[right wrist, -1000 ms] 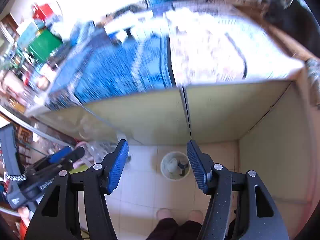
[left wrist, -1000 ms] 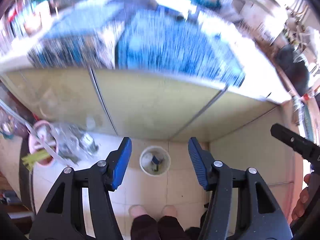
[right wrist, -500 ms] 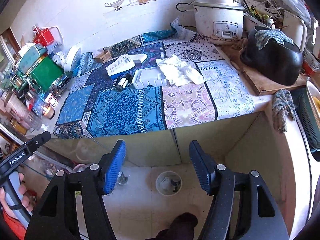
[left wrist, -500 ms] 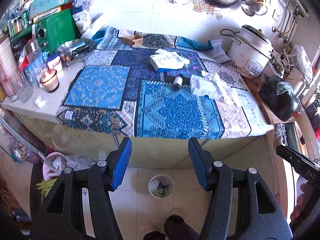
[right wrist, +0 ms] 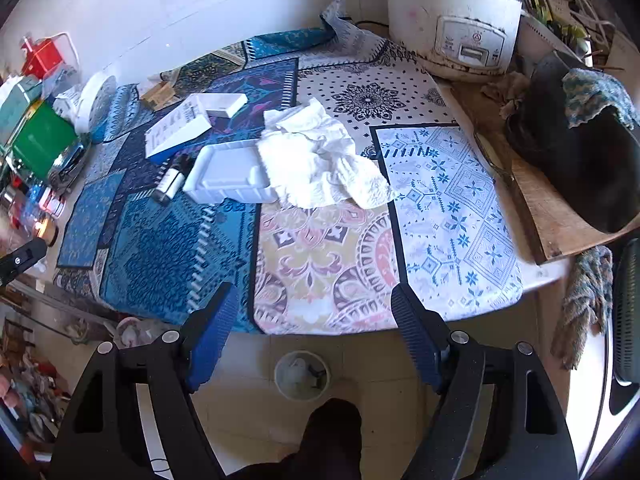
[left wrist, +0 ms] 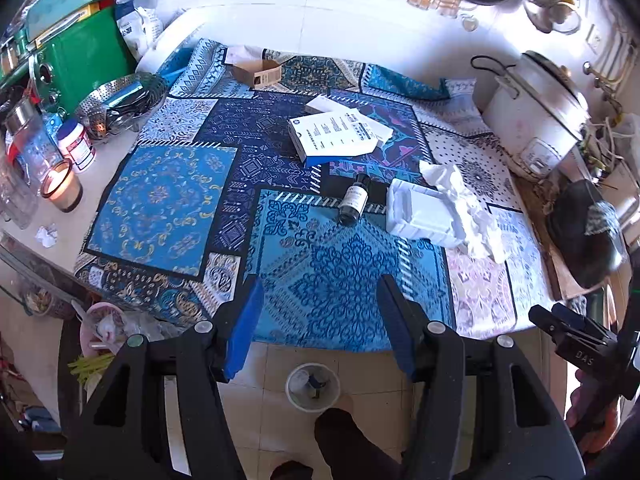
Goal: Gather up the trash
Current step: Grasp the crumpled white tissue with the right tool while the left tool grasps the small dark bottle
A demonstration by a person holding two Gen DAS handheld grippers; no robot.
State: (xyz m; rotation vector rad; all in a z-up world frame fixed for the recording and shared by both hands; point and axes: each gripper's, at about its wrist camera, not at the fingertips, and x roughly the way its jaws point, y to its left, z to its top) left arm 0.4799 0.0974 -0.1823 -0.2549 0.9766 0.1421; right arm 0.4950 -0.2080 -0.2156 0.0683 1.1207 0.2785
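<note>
Foam tray (right wrist: 230,176): white, on the patterned cloth (left wrist: 324,272), crumpled tissue (right wrist: 320,160) draped over its far-right end, dark bottle (left wrist: 354,200) just left.
Change: 1 second ago both views faced the cabinet front; now the countertop fills them, so picking can begin.
Left gripper (left wrist: 320,320): spread, empty, near cloth edge.
Right gripper (right wrist: 314,330): spread, empty; tray beyond it.
Bin (right wrist: 302,374): on the floor below the cloth.

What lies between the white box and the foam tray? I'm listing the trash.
A small dark bottle lies on its side between the white box and foam tray, in both views.
</note>
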